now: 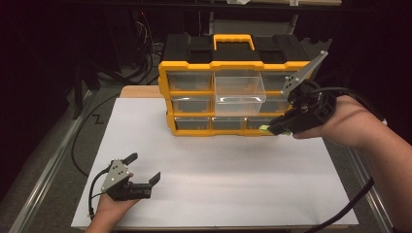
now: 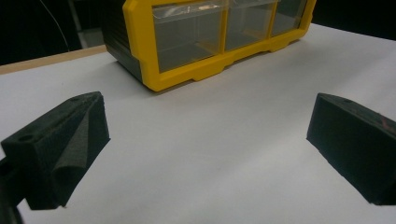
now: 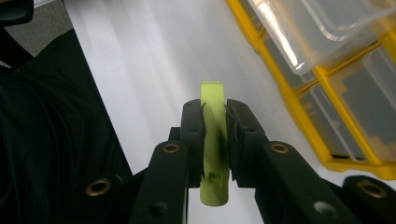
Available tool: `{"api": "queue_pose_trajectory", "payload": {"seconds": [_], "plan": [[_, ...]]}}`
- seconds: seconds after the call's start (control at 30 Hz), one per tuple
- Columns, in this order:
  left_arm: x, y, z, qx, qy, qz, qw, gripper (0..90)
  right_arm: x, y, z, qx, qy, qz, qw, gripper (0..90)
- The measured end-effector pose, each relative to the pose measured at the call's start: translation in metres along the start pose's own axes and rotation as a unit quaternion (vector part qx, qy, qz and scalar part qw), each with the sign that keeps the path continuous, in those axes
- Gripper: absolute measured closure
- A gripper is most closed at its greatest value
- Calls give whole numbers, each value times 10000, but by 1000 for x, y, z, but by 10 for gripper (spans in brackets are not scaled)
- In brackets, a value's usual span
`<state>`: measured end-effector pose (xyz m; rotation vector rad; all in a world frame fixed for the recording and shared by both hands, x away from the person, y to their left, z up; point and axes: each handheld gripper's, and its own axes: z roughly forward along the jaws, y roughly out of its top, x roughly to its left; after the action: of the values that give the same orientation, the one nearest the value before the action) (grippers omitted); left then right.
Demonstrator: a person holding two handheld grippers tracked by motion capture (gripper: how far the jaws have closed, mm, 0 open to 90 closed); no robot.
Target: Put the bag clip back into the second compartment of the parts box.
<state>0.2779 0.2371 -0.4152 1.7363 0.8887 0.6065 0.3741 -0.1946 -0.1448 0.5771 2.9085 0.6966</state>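
Clip (image 3: 214,140) between right claw (image 3: 215,112) pads

Dark room; white table (image 1: 209,194), cables (image 1: 141,68) behind, metal rails (image 1: 43,165) alongside.

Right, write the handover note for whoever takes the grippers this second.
Right gripper: shut on a flat yellow-green piece, held above the white sheet by the organiser's lower right corner.
Left gripper: open, holding nothing, resting low at the sheet's near left.
Yellow drawer organiser: at the back, its clear middle drawer pulled out.
Done: piece gripped.
Left: probably dropping it into the open drawer and shutting it.
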Motion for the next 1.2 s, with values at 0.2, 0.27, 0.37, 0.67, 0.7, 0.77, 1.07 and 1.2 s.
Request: {"api": "queue_pose_trajectory", "payload": {"seconds": [0.2,0.27,0.37,0.67,0.7,0.77,1.07,1.2], "plan": [[0,0,-1,0,-12,7,10000,4,1,11,-8,-27,-25,-24,10000,792],[0,0,-1,-21,-8,-10,10000,4,1,16,-11,-27,-37,-62,10000,792],[0,0,-1,-29,-7,-25,10000,4,1,20,-14,-44,-46,-83,9999,791],[1,0,-2,-31,-22,-23,10000,4,-2,38,-21,-37,-112,-138,9998,791],[1,0,-2,-33,-24,-24,10000,4,-3,43,-22,-45,-130,-144,9998,791],[1,0,-2,-32,-36,-24,10000,4,-4,47,-24,-73,-146,-165,9997,791],[0,0,-1,-15,-49,-19,10000,4,-8,66,-21,-64,-201,-209,9996,791],[0,0,-1,-15,-60,-15,10000,4,-13,72,-17,-47,-221,-216,9995,791]]}}
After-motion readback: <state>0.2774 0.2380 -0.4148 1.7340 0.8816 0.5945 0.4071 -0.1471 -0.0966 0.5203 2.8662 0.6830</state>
